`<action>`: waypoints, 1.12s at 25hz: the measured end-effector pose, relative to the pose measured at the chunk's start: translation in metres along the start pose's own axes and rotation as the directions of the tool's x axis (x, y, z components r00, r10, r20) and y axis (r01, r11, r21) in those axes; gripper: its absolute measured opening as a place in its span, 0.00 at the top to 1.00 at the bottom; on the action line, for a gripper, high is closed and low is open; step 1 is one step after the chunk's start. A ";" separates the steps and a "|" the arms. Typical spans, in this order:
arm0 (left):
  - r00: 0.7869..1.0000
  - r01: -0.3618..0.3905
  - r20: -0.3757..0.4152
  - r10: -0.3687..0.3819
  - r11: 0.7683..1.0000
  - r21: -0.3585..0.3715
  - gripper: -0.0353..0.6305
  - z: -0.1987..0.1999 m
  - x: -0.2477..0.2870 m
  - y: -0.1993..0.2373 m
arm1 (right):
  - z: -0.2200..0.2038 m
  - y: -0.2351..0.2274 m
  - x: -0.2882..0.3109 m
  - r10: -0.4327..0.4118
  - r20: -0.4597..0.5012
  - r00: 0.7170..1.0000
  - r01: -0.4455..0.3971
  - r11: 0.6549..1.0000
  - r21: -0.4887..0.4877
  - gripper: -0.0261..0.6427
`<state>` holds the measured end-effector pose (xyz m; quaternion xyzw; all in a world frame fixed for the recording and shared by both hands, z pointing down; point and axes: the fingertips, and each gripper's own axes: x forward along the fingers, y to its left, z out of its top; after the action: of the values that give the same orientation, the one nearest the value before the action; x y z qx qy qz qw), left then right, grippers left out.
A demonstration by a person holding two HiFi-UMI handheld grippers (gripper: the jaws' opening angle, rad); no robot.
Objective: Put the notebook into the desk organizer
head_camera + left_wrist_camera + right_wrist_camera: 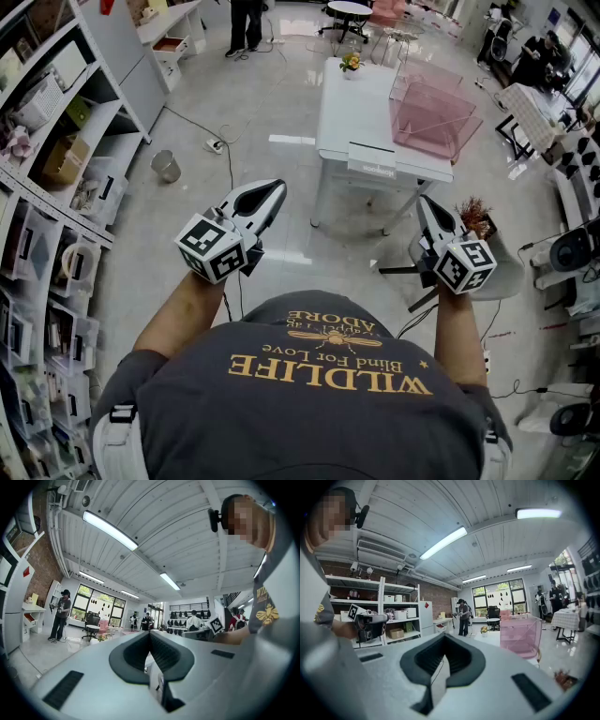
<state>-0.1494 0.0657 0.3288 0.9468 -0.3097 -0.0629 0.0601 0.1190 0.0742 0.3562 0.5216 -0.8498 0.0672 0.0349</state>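
The pink wire desk organizer (436, 117) stands on the right part of a white table (347, 112) some way ahead of me; the right gripper view shows the organizer (520, 634) too. A flat white book-like thing (384, 159), likely the notebook, lies at the table's near edge. Both grippers are held up in front of my chest, far from the table. The left gripper (274, 192) is shut and empty, its pads meeting at the tip (150, 634). The right gripper (425, 204) is also shut with nothing in it (444, 637).
Storage shelves (47, 187) line the left side. A small bin (166, 166) and a cable lie on the floor left of the table. A small flower pot (350, 63) stands at the table's far end. Dried plants (476, 217) sit at the right. People stand at the back.
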 end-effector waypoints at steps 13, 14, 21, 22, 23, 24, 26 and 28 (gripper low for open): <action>1.000 -0.005 -0.009 0.005 1.000 0.003 0.95 -0.001 0.010 -0.004 | 0.003 -0.011 0.002 0.001 -0.001 1.000 -0.001 1.000 -0.014 0.96; 1.000 -0.005 -0.009 0.005 1.000 0.004 0.95 -0.001 0.011 -0.005 | 0.002 -0.013 0.002 -0.002 -0.001 1.000 0.002 1.000 -0.017 0.96; 1.000 -0.015 -0.014 0.015 1.000 0.014 0.95 0.001 0.023 -0.011 | 0.004 -0.029 0.000 -0.023 0.013 1.000 0.023 1.000 -0.015 0.96; 1.000 -0.017 -0.014 0.017 1.000 0.015 0.95 0.002 0.025 -0.012 | 0.006 -0.031 -0.001 -0.015 0.025 1.000 0.015 1.000 -0.003 0.96; 1.000 -0.018 -0.014 0.018 1.000 0.016 0.95 0.002 0.028 -0.015 | 0.007 -0.032 -0.003 0.004 0.036 0.999 -0.004 1.000 0.010 0.96; 1.000 -0.020 -0.014 0.020 1.000 0.017 0.95 0.001 0.031 -0.017 | 0.008 -0.032 -0.004 0.031 0.042 0.999 -0.032 0.999 0.020 0.85; 1.000 -0.022 -0.016 0.023 1.000 0.019 0.95 0.000 0.037 -0.023 | 0.008 -0.034 -0.005 0.072 0.037 0.997 -0.073 0.997 0.025 0.50; 1.000 -0.025 -0.015 0.026 0.999 0.022 0.95 0.001 0.043 -0.030 | 0.007 -0.038 -0.008 0.084 0.026 0.996 -0.084 0.996 0.015 0.42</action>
<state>-0.0980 0.0640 0.3201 0.9439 -0.3220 -0.0512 0.0529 0.1565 0.0627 0.3511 0.4865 -0.8708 0.0689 0.0171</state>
